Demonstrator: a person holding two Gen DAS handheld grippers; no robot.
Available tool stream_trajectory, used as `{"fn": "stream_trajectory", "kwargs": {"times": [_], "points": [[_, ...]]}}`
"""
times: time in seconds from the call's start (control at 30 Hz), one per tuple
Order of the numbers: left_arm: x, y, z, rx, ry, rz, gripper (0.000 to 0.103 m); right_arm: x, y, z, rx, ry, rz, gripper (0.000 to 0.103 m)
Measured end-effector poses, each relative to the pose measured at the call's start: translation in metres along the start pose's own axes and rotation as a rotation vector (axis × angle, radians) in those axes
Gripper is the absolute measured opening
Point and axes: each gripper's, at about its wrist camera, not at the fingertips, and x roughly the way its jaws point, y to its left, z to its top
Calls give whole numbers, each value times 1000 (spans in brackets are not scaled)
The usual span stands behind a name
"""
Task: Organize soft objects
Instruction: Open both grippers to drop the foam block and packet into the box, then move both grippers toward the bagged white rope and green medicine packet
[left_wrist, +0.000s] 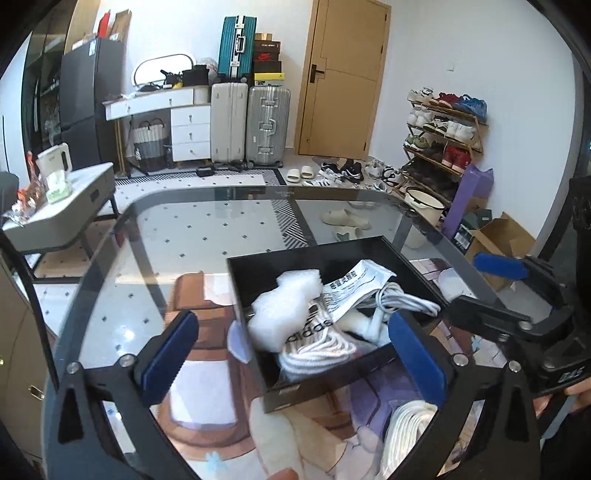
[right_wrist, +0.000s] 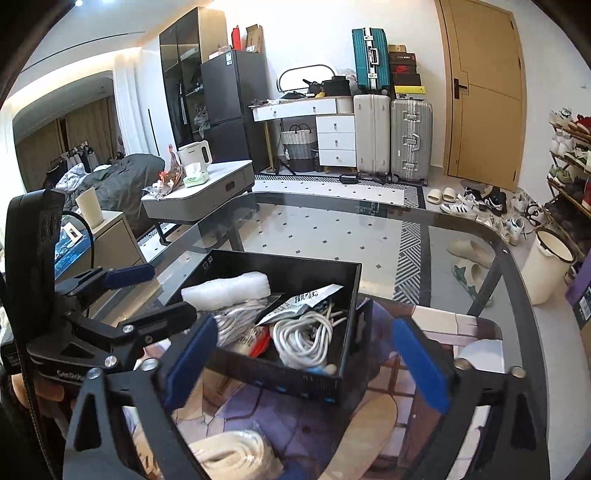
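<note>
Both claws wide open, nothing gripped: left gripper (left_wrist: 295, 354) & right gripper (right_wrist: 306, 354) hover over black box (right_wrist: 351, 291), I reckon bc foam (left_wrist: 280, 314) & cord (right_wrist: 303, 339) sit inside.

Both wrist cameras look steeply down (side by side, seemingly) at the shared black box (left_wrist: 295, 391).

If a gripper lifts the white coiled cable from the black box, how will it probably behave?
The white coiled cable looks floppy: its loose loops would likely sag and uncoil. It seems tangled under the printed bag, so that may drag along. It probably will not roll.
</note>
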Motion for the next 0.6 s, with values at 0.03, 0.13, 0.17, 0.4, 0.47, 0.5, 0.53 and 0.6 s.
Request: {"fn": "stream_trajectory", "kwargs": {"times": [0.03, 0.13, 0.17, 0.4, 0.47, 0.5, 0.53, 0.6], "points": [[-2, 0, -1, 2, 0, 0, 103, -4, 0, -2, 9, 0, 8, 102], [-11, 3, -5, 5, 2, -8, 103, -15, 0, -7, 21, 5, 10, 102], [-14, 3, -7, 6, 3, -6, 103, -18, 0, -10, 19, 8, 3, 102], [-33, 1, -23, 11, 7, -11, 103, -28, 3, -36, 15, 54, -46, 102], [-36, -1, -30, 13, 17, -8, 103, -31, 3, -43, 23, 64, -44, 102], [-36, -1, -33, 11, 21, -8, 103, -33, 3, -47, 25, 69, -46, 102], [-37, -3, -35, 11, 24, -9, 103, -34, 3, -49, 25, 72, -48, 102], [-39, -6, -41, 12, 32, -17, 103, -39, 5, -54, 25, 78, -52, 102]]}}
